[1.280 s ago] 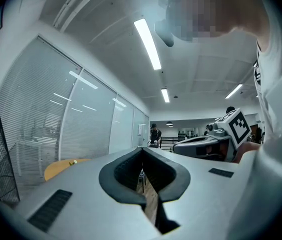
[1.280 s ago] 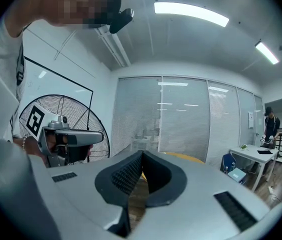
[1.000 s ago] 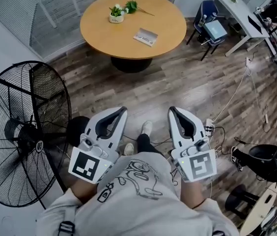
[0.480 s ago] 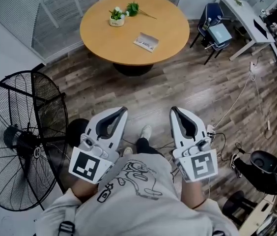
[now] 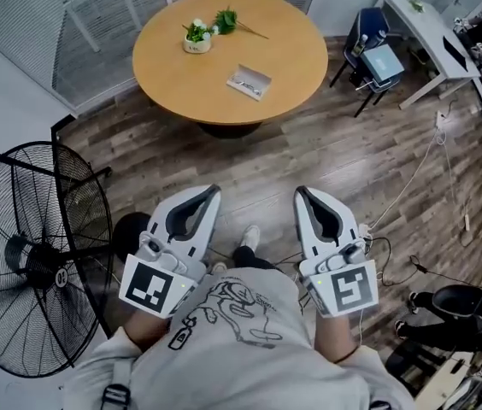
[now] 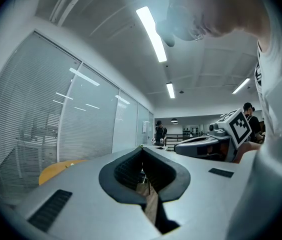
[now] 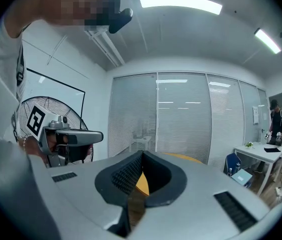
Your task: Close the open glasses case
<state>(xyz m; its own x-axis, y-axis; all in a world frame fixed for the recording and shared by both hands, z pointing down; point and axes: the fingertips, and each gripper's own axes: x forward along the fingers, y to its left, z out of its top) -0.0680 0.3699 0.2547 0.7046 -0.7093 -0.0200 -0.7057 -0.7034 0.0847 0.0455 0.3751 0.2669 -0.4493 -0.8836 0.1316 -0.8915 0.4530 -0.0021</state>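
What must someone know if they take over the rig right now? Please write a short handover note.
Left tongs: shut, empty, held close to the body.
Right tongs: the same.
The glasses case lies on the round table ahead, far from both tongs, to the right of a small plant. It looks open.
Done: nothing yet.
Left: approach the table, then close the case.

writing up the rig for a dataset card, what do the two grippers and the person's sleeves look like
Both the left gripper and the right gripper have pale grey-white plastic shells, with black ribbed pads lining curved jaws. Each carries a cube with black-and-white square markers at the back. The person wears a light grey T-shirt with a black line drawing on it.
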